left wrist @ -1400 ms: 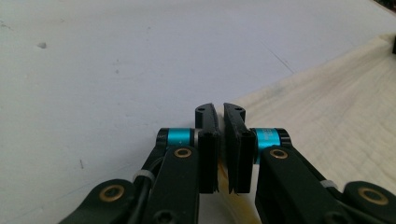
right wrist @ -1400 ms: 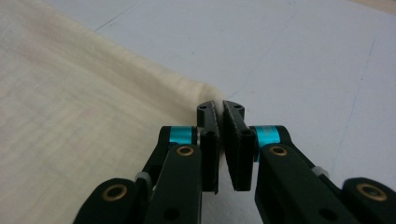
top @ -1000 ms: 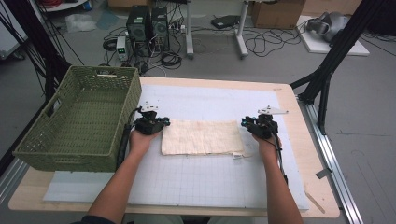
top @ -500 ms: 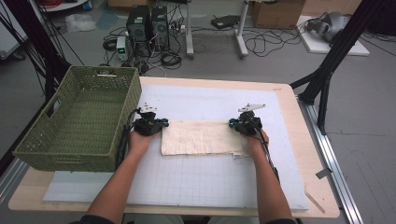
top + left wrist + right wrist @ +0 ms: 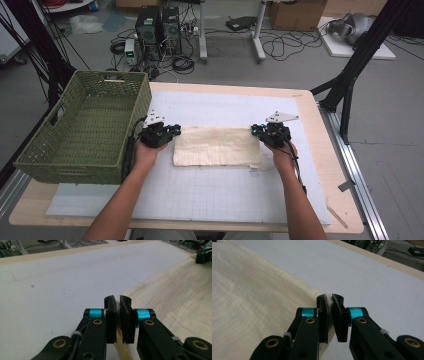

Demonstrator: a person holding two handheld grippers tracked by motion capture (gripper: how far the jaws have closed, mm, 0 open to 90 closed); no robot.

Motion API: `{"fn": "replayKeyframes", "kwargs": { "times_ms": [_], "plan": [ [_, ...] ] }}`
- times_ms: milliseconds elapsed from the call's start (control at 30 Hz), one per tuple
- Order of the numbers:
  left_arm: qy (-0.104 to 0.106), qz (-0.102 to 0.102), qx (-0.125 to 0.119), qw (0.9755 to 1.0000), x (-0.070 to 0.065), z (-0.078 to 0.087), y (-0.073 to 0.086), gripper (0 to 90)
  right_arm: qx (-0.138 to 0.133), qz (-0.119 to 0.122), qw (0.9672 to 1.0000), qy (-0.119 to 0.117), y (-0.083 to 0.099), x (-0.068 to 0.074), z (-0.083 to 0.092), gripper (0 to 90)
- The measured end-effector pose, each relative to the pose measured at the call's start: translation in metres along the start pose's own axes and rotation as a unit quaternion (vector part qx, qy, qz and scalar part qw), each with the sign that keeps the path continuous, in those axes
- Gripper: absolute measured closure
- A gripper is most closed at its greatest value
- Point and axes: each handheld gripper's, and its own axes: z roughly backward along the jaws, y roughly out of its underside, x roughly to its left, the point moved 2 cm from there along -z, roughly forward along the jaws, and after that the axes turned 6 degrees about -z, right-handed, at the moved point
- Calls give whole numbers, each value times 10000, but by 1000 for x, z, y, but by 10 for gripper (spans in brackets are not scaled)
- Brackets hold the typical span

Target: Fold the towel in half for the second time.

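Evidently both hand-held grippers (left (image 5: pixel 172 133), right (image 5: pixel 255 131)) pinch the cloth (image 5: pixel 216 146); its tag (image 5: pixel 254 170) is unreadable.

Even, diffuse overhead light; shadows on the bench (image 5: pixel 215 200) are faint and soft. High view slightly soft, no glare. In both gripper views, the near black jaws blur slightly and the background defocuses.

A cream, faintly rippled cloth (image 5: pixel 217 146) is seen at the centre on a white gridded mat (image 5: pixel 210 190), an olive-green woven basket (image 5: pixel 85 132) at left, and black, cyan-ringed grippers beside the cloth.
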Motion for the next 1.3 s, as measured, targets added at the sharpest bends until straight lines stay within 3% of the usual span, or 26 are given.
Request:
{"fn": "replayKeyframes", "kwargs": {
  "times_ms": [100, 267, 300, 533, 800, 1000, 1067, 1133, 1167, 1300],
  "plan": [
    [-6, -24, -146, 9999, -4, 5, -1, 837, 3, 74, 10000, -41, -1, 3, 5, 841],
    [96, -48, -96, 9999, -12, 15, 8, 837, -80, 187, 9997, -122, -1, 10, 18, 841],
    [127, -67, -81, 9999, -14, 16, 9, 837, -112, 268, 9995, -119, 1, 13, 21, 841],
    [310, -136, -153, 9993, -30, 29, 20, 836, -149, 208, 9994, -245, 26, 22, 38, 839],
    [437, -313, 3, 9986, -47, 42, 35, 835, -116, 271, 9990, -322, 48, 34, 47, 829],
    [432, -222, 42, 9988, -49, 43, 45, 820, -171, 225, 9989, -370, 58, 39, 49, 827],
    [447, -94, 87, 9989, -48, 43, 45, 744, -133, 246, 9989, -386, 60, 40, 49, 822],
    [486, 178, 73, 9986, -45, 48, 43, 586, -101, 294, 9987, -401, 61, 41, 51, 805],
    [483, 210, 25, 9986, -44, 50, 42, 542, -101, 284, 9986, -427, 61, 41, 55, 787],
    [519, 181, -257, 9982, -43, 63, 34, 522, -193, 198, 9980, -565, 63, 39, 69, 716]
  ]
}}
